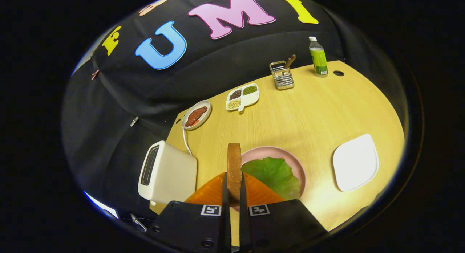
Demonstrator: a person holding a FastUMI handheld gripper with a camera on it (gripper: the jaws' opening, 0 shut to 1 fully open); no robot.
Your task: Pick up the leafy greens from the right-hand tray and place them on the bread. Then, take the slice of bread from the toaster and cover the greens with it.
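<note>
1. The gripper [234, 196] is clamped on the slice of bread [234, 169], both fingers pressing its faces, the slice standing on edge between them.
2. Just ahead and to the right of the fingers, the leafy greens [274, 175] lie on the pink plate [296, 162].
3. The toaster [167, 175] sits left of the fingers at the table's edge, its cord running towards a small dish of meat [196, 115].
4. The wooden table [312, 115] stretches beyond; a white tray [355, 162] lies well off to the right.
5. Far beyond the fingers: a divided dish of beans [242, 97], a wire rack [282, 76], a green-labelled bottle [318, 57].
6. Black cloth [120, 100] backs the booth.
</note>
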